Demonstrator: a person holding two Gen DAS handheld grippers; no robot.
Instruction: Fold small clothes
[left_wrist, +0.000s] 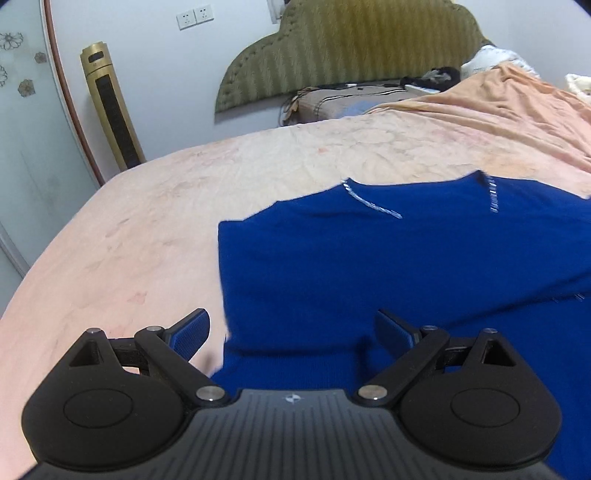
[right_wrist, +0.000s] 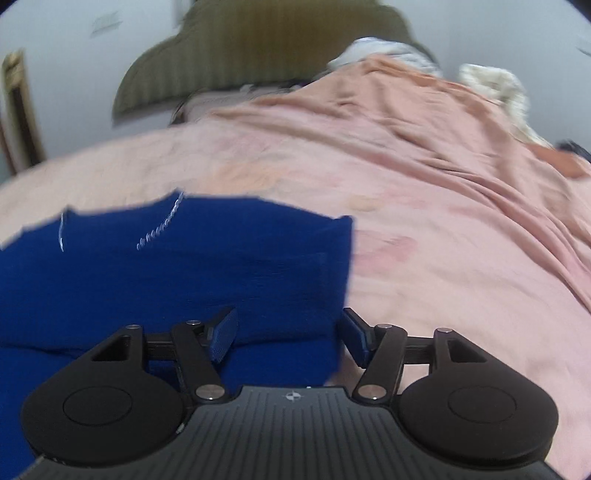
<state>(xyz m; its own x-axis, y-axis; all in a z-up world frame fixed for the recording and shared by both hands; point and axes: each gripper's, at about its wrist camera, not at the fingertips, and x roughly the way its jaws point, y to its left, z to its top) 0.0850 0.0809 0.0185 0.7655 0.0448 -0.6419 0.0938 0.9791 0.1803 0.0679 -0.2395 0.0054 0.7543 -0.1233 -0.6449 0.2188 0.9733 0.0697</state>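
A dark blue knit garment (left_wrist: 369, 258) with silvery beaded lines lies flat on the pink bed cover (left_wrist: 155, 229). My left gripper (left_wrist: 293, 332) is open, its fingers straddling the garment's near left edge, empty. In the right wrist view the same blue garment (right_wrist: 184, 266) fills the left half. My right gripper (right_wrist: 288, 334) is open over the garment's near right edge, one finger over the cloth, the other over the pink cover (right_wrist: 443, 258). Neither holds anything.
A green padded headboard (left_wrist: 354, 48) stands at the bed's far end. A rumpled orange blanket (left_wrist: 498, 107) lies at the far right. A gold tower fan (left_wrist: 110, 107) stands by the wall at left. The bed's left edge curves near a glass door (left_wrist: 26, 147).
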